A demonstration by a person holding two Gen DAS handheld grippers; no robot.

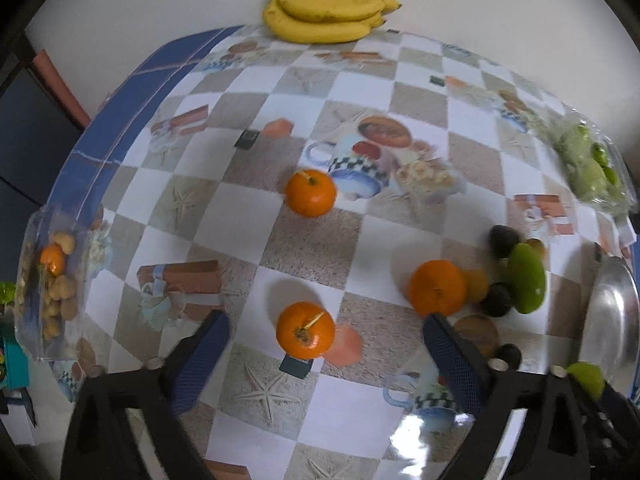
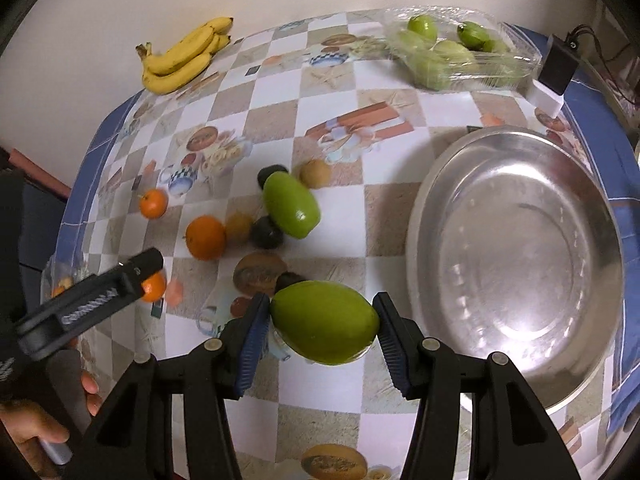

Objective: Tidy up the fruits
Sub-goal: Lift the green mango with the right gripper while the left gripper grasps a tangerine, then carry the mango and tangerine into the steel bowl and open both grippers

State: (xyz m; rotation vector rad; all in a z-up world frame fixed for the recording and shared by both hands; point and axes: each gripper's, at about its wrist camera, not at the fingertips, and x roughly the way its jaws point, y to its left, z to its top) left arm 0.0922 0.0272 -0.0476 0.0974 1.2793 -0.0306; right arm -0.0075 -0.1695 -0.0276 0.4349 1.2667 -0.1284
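My right gripper is shut on a green mango, held above the table just left of a steel bowl. My left gripper is open, with a small orange between its fingers on the table. Two more oranges lie further out. A second green mango lies mid-table among dark avocados and brown fruits. The left gripper also shows in the right wrist view.
A banana bunch lies at the far table edge by the wall. A clear tray of green fruits sits at the far right. A clear box with nuts and an orange sits at the left edge. A black-and-white box stands near the bowl.
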